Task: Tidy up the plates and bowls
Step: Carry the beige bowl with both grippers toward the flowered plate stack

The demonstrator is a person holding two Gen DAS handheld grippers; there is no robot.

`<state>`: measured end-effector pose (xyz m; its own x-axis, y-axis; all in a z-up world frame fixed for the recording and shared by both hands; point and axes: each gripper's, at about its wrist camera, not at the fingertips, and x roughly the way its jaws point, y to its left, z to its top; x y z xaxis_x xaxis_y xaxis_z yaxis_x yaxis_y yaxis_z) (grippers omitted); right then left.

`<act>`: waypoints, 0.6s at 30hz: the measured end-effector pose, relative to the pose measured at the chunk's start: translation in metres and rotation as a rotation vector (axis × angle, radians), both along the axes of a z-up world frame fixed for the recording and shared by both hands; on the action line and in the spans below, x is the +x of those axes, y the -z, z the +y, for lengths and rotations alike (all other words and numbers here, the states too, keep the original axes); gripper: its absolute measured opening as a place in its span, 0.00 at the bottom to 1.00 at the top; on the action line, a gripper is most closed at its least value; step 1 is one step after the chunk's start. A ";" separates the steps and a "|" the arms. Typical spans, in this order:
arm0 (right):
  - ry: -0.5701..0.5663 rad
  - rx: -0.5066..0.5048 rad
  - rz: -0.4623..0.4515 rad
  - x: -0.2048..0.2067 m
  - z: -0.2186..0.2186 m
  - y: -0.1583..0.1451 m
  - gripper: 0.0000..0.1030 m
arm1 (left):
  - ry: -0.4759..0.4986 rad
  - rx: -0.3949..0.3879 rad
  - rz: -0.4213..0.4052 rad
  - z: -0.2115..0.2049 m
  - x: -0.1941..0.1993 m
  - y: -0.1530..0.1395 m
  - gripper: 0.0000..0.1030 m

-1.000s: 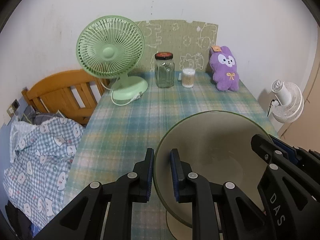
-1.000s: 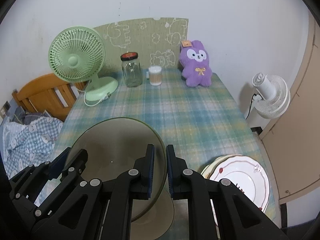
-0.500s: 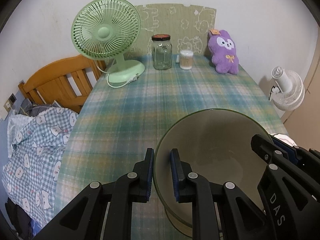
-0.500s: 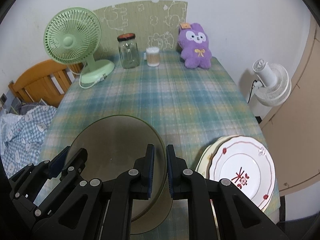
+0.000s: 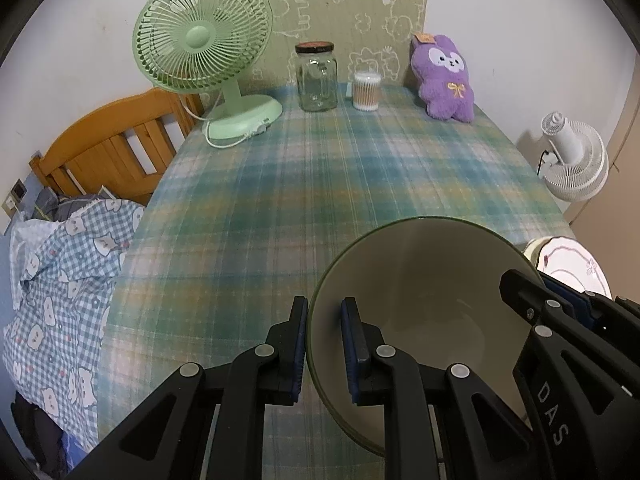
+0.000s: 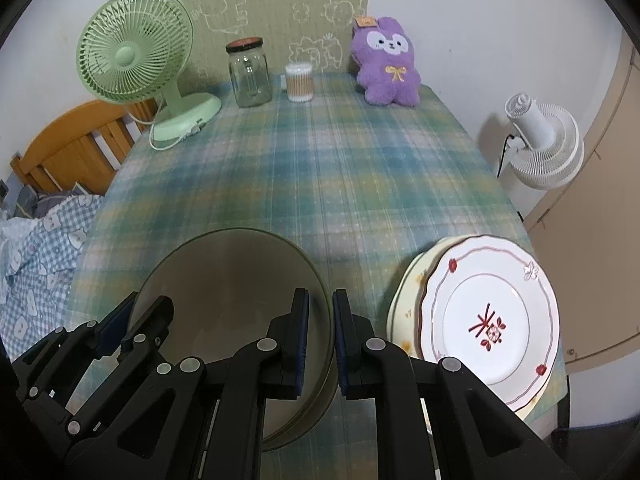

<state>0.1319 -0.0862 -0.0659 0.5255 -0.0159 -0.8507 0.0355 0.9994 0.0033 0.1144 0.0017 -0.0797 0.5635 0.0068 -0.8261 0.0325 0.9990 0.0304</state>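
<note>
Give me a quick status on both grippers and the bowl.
Left gripper and right gripper both shut on the bowl, opposite rims. Plate stack sits just right of it. Tablecloth ahead is bare.

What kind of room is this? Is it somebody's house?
Probably a home, maybe a bedroom or small living space. A table with a plaid cloth holds a purple plush bunny and a green desk fan, and a wooden bed frame with patterned bedding stands beside it.
</note>
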 end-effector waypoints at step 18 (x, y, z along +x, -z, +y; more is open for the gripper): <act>0.029 0.014 0.038 -0.002 -0.005 0.015 0.15 | -0.001 -0.006 0.017 -0.002 -0.004 0.012 0.14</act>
